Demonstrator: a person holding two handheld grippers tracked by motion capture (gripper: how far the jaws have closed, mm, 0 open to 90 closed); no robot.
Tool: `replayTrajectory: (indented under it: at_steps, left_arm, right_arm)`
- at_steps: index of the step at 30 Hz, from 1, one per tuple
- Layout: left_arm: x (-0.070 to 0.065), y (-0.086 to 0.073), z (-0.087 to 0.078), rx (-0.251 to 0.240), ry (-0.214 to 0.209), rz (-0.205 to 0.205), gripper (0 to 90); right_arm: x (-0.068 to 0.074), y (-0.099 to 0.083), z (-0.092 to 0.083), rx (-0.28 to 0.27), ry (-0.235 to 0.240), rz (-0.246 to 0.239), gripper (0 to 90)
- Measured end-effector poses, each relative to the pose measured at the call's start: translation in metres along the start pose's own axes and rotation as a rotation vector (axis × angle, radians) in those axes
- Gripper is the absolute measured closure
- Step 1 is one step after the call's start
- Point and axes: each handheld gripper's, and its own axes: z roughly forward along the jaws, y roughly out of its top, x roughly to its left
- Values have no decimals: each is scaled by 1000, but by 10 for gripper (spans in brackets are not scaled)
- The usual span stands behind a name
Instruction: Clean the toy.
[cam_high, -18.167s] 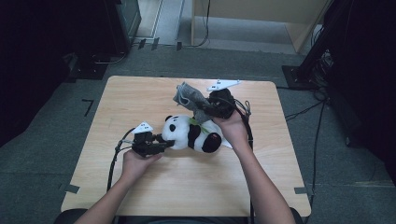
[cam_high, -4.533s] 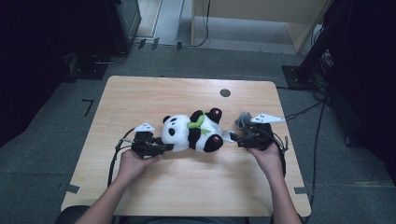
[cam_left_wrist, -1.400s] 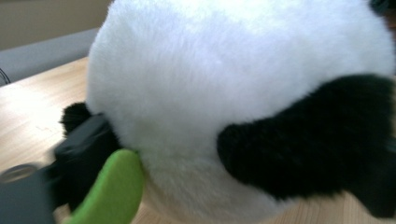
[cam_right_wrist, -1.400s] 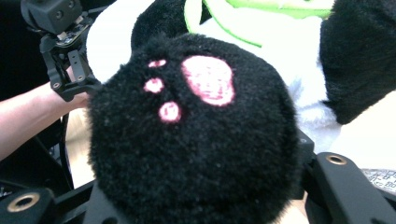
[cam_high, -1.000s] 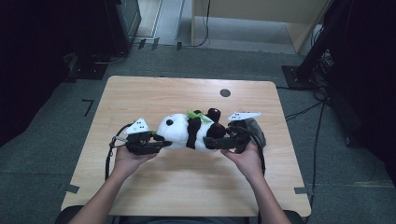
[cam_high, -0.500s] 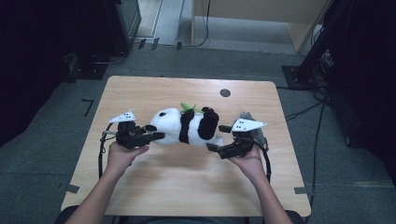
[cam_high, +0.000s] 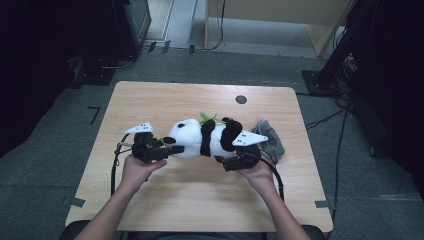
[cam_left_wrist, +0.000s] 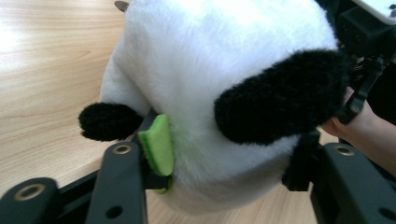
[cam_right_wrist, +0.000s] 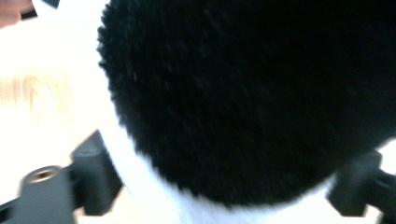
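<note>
A plush panda (cam_high: 205, 140) lies on its side near the middle of the wooden counter (cam_high: 150, 100), its white head pointing toward the person's left and its black legs toward the right. The left hand-held gripper (cam_high: 167, 149) sits at the panda's head end; in the left gripper view its two black jaws stand on either side of the panda's (cam_left_wrist: 224, 93) white fur, one jaw's green pad (cam_left_wrist: 158, 144) pressed into the plush beside a black ear, so it pinches the toy, and its jaws have just been opening a little with the panda between them. The right hand-held gripper (cam_high: 227, 162) is at the panda's leg end, its grey plate lying over the black fur; in the right gripper view the jaws flank a mass of black and white plush (cam_right_wrist: 243, 102) that fills the gap, and they have just been closing around it, though the blur leaves it unclear how firmly they press. A crumpled grey cloth (cam_high: 270, 141) lies just beyond the panda's legs, and a small dark round hole (cam_high: 241, 99) sits on the counter behind the toy.
</note>
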Motion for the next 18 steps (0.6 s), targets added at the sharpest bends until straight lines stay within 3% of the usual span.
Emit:
replayTrajectory:
  at_steps: [4,6,8,13,18]
  left_arm:
    - [-3,-1,4,1,31,41,329]
    - [-2,-2,5,-11,25,60,260]
    - [-1,-4,7,-19,28,112,187]
    - [-3,-7,6,-9,39,242,142]
    - [-3,-10,5,8,51,298,153]
  right_arm:
    - [-5,1,-2,12,27,25,337]
    - [-8,2,-3,31,58,72,362]
    - [-13,2,-5,35,81,104,372]
    - [-21,7,-12,41,118,172,386]
    - [-26,9,-19,57,134,200,385]
